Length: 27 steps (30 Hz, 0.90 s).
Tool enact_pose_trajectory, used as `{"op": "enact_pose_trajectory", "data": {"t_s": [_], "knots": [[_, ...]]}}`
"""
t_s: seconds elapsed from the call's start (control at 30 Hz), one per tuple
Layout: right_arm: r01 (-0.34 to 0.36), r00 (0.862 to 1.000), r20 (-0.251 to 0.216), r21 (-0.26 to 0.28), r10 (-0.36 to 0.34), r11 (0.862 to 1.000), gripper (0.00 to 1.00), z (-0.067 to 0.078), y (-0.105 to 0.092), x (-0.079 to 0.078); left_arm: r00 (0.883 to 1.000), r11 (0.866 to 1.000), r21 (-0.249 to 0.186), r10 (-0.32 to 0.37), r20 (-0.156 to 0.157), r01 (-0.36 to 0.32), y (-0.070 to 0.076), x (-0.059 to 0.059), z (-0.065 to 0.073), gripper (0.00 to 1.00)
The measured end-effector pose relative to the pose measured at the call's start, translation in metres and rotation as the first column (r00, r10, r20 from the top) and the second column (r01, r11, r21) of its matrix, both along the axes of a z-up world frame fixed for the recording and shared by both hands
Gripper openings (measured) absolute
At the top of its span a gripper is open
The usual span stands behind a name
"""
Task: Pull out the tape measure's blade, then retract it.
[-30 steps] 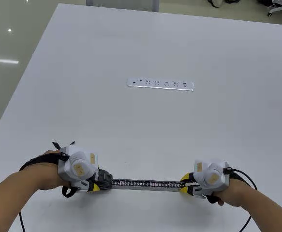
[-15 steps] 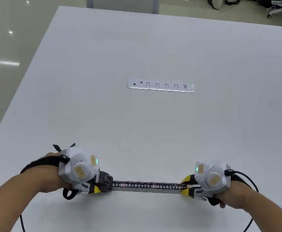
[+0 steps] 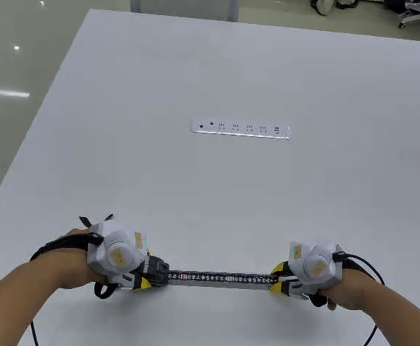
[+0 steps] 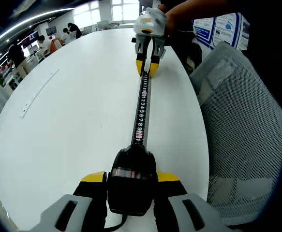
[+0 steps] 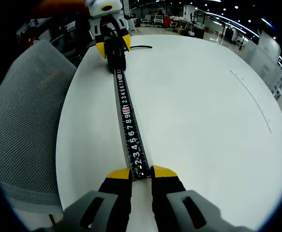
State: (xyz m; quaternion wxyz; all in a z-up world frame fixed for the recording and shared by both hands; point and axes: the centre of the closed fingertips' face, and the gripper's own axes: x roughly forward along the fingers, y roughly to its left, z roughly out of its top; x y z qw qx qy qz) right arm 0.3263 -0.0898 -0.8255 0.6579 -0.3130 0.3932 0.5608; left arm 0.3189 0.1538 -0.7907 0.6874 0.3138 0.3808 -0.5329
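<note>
Smooth white on the desk (image 3: 282,65), matt with a faint sheen. Black plastic, slightly glossy, for the tape measure (image 4: 132,166); thin and metal-looking for its blade (image 5: 127,116), satin under printed numerals. Pale grey hard plastic, matt, on the left gripper (image 4: 131,178) and right gripper (image 5: 141,173), with matt yellow tips. Open grey mesh cloth on the chair (image 4: 242,106). Glossy white plastic on the power strip (image 3: 240,127). Polished, reflective on the floor (image 3: 15,79).
</note>
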Motion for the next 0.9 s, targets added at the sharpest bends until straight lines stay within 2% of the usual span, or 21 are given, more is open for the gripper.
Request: {"op": "enact_pose_trajectory", "data": {"t_s": [0.37, 0.47, 0.57, 0.7, 0.77, 0.8, 0.83, 0.9], "knots": [[-0.002, 1.0, 0.001, 0.003, 0.002, 1.0, 0.14, 0.0, 0.0, 0.0, 1.0, 1.0, -0.011, 0.0, 0.004, 0.0, 0.0, 0.0, 0.001, 0.34], [0.001, 1.0, 0.003, 0.001, -0.001, 1.0, 0.14, 0.0, 0.001, -0.001, 1.0, 1.0, -0.025, 0.002, 0.017, -0.001, -0.001, -0.001, 0.001, 0.34], [0.014, 1.0, 0.0, -0.007, -0.014, 1.0, 0.15, 0.0, 0.001, 0.0, 0.999, 0.998, -0.049, 0.031, 0.009, -0.031, -0.002, 0.001, 0.002, 0.35], [0.023, 1.0, 0.004, -0.02, -0.023, 1.0, 0.15, 0.0, 0.003, 0.0, 0.999, 0.999, -0.042, 0.027, 0.033, -0.026, -0.003, 0.001, 0.003, 0.35], [0.017, 1.0, 0.009, -0.029, -0.017, 0.999, 0.15, 0.0, 0.003, -0.001, 0.997, 0.997, -0.042, 0.059, 0.04, -0.058, 0.0, 0.003, 0.001, 0.36], [0.011, 1.0, 0.016, -0.032, -0.011, 0.999, 0.15, 0.0, 0.003, -0.001, 0.996, 0.997, -0.029, 0.078, 0.049, -0.077, 0.005, 0.004, 0.0, 0.36], [0.028, 0.999, 0.023, -0.036, -0.027, 0.999, 0.16, 0.0, 0.002, 0.0, 0.995, 0.996, -0.014, 0.093, 0.048, -0.092, 0.01, 0.003, -0.003, 0.38], [0.047, 0.999, 0.024, -0.027, -0.047, 0.999, 0.16, 0.0, 0.003, 0.0, 0.993, 0.994, -0.019, 0.11, 0.046, -0.109, 0.014, 0.002, -0.005, 0.44]]}}
